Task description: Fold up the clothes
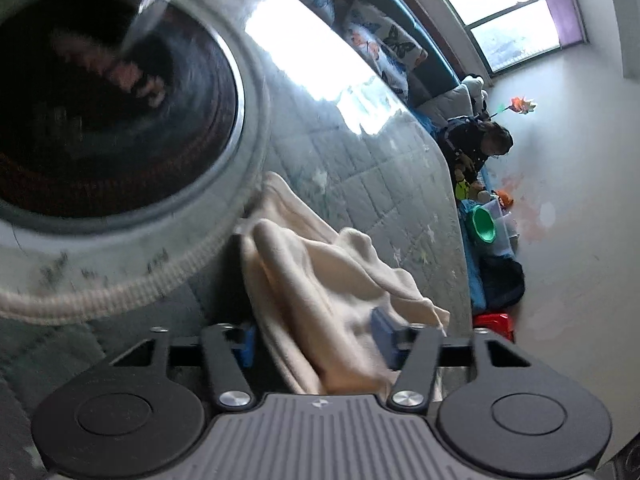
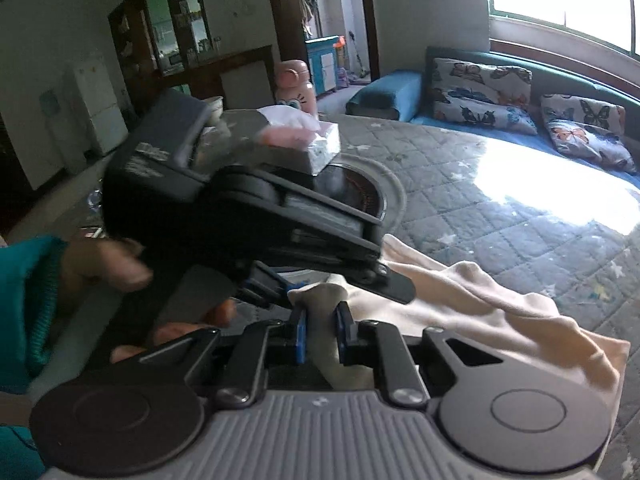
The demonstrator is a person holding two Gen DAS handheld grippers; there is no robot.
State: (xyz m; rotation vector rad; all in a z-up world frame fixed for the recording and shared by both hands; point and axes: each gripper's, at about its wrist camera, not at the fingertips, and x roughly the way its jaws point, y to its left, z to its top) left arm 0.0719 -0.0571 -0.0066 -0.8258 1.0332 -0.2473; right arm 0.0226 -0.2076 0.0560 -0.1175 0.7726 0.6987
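Cream garment [image 2: 480, 312] pinched in right gripper [image 2: 322, 334], left gripper [image 1: 316, 344] agape.

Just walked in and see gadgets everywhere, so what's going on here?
A person is folding a cream garment on a grey quilted mat, with a handheld claw in each hand. The right claw is shut on a bunched edge of the garment. The left claw is open with the cloth lying between its fingers. The garment is still rumpled, not yet folded flat.
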